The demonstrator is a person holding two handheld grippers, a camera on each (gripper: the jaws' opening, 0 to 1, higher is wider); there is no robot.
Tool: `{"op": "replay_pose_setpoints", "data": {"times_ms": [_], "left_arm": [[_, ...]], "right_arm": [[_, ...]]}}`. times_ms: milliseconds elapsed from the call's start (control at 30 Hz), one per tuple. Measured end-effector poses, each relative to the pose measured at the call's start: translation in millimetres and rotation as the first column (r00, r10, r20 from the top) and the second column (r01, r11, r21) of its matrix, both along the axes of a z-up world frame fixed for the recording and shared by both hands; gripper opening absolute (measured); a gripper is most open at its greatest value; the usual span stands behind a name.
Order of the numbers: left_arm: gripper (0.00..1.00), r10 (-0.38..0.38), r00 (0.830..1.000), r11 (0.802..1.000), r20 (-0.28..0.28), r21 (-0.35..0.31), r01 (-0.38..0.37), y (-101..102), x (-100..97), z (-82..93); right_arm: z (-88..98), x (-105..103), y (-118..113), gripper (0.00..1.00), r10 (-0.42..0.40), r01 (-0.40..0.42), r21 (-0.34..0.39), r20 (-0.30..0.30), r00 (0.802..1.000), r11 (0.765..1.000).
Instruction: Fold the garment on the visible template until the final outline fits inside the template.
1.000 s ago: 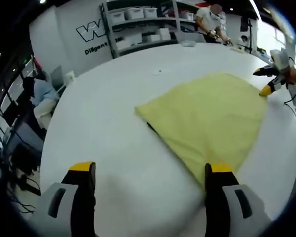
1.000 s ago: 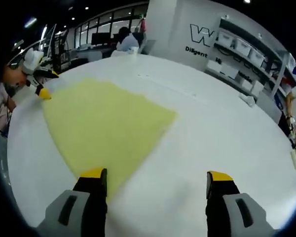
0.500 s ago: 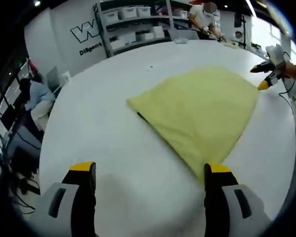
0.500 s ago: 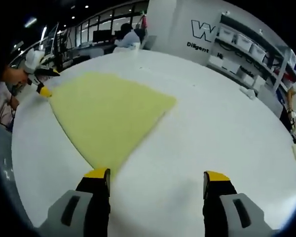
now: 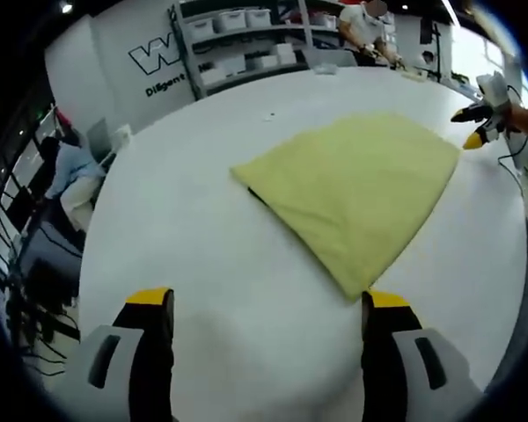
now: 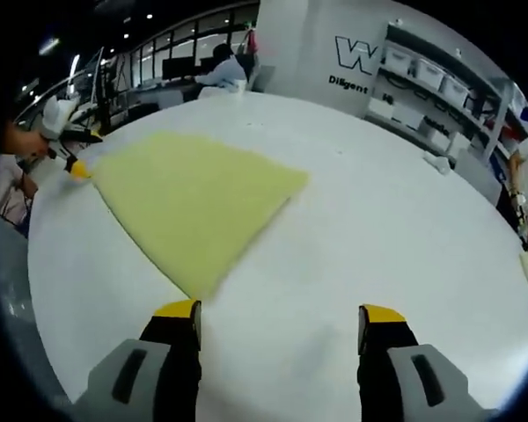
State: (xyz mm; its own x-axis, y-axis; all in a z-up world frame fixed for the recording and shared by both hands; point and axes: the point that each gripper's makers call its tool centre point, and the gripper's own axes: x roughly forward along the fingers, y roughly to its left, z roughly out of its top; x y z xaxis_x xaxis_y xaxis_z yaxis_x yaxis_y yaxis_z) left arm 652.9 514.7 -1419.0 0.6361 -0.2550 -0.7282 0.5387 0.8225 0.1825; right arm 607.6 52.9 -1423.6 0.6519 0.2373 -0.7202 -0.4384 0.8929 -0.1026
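Note:
A yellow garment [image 5: 356, 180] lies folded flat on the round white table [image 5: 185, 255], roughly a wedge with one point toward me. A short dark strip [image 5: 256, 195] peeks out under its left edge. My left gripper [image 5: 266, 301] stands open and holds nothing, its right jaw just short of the garment's near point. In the left gripper view, the right gripper [image 5: 473, 128] is near the far right corner. In the right gripper view, the garment [image 6: 194, 193] lies ahead left of my open, unladen right gripper [image 6: 279, 312]. There, the left gripper [image 6: 69, 151] is at the garment's far left corner.
Shelves with white bins [image 5: 246, 44] stand behind the table, with a person [image 5: 365, 26] working nearby. Another person [image 5: 66, 167] sits beyond the table's left edge. A small white object [image 6: 438, 163] lies on the table at the far right.
Both grippers have drawn back slightly from the garment: its near point, which reached each inner jaw a second ago, now ends just ahead of the jaws. The garment lies still.

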Motion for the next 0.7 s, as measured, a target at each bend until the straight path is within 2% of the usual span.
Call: {"op": "replay_pose_setpoints", "data": {"times_ms": [433,600,700], "left_arm": [[0.86,0.03,1.0,0.999,0.002,-0.014,-0.03,17.6,-20.2,7.5],[0.86,0.029,1.0,0.999,0.011,-0.035,-0.029,13.9,-26.6,12.8],[0.87,0.018,1.0,0.997,0.024,-0.069,-0.016,7.8,-28.7,18.9]], "right_arm": [[14.0,-17.3,18.9,0.7,0.046,-0.046,0.053,0.014,0.999,0.997],[20.4,-28.4,31.4,0.72,0.091,-0.093,0.072,0.027,0.995,0.993],[25.1,-31.2,37.7,0.73,0.116,-0.118,0.075,0.04,0.992,0.99]]}}
